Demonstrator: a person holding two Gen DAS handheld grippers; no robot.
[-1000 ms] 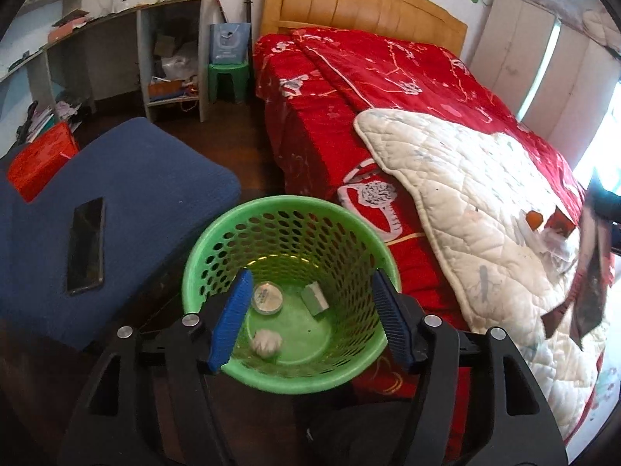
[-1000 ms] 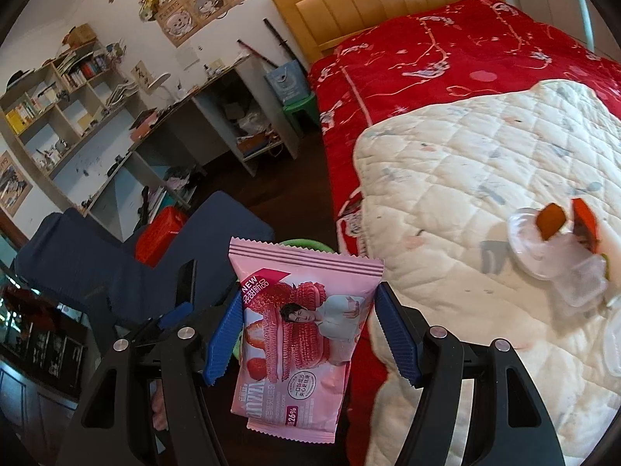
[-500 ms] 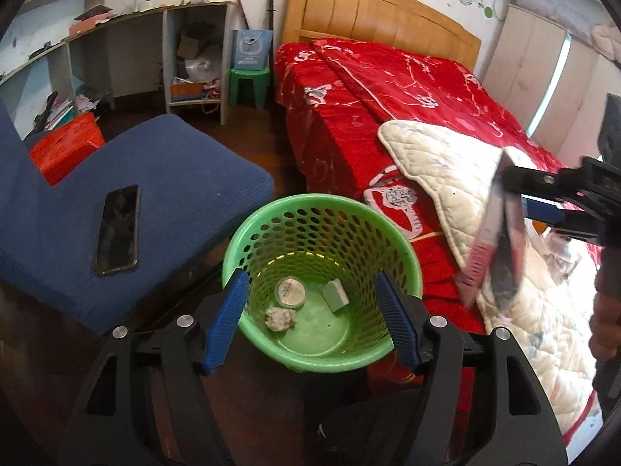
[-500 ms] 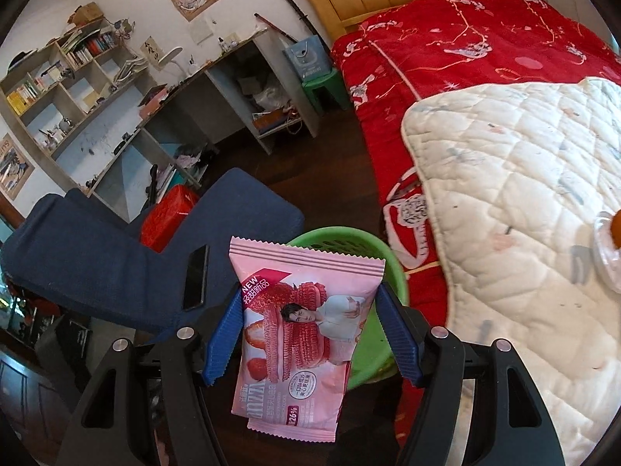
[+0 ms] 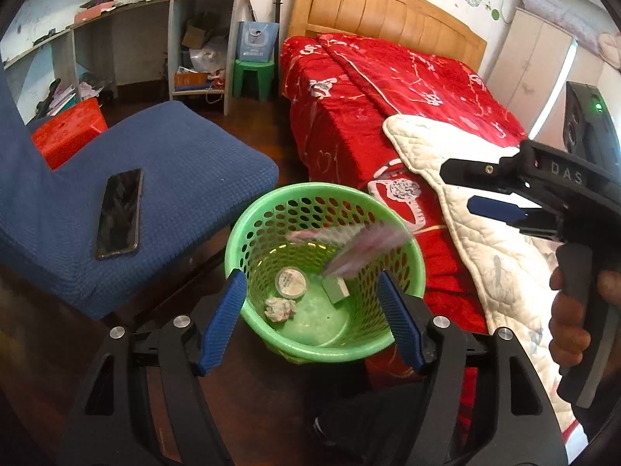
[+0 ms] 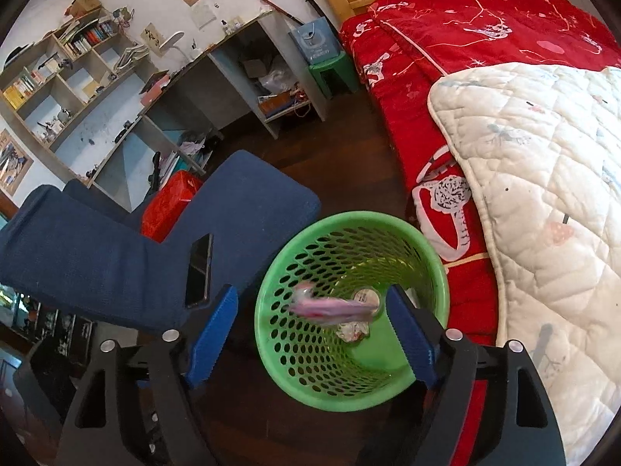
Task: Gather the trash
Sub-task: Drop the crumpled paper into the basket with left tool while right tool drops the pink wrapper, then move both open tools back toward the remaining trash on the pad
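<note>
A green perforated basket (image 5: 248, 229) (image 6: 392, 392) stands on the floor beside the bed. A pink snack wrapper (image 5: 361, 246) (image 6: 330, 306) is blurred in mid-air inside its mouth, free of both grippers. On the basket floor lie a round lid (image 5: 290, 282), a crumpled paper ball (image 5: 279, 308) (image 6: 351, 330) and a small pale block (image 5: 337, 289). My left gripper (image 5: 310, 318) is open and empty, low over the near rim. My right gripper (image 6: 310, 330) is open and empty above the basket; it also shows in the left wrist view (image 5: 458, 188) at the right.
A blue cushioned chair (image 5: 174, 178) with a black phone (image 5: 118, 213) on it stands left of the basket. The bed with a red cover (image 5: 388, 89) and white quilt (image 6: 543, 163) is on the right. A red crate (image 5: 73, 132) and a desk (image 5: 155, 27) stand behind.
My right gripper has swung left over the basket and opened, letting go of the pink wrapper, which now falls into the basket. My left gripper has stayed open near the rim.
</note>
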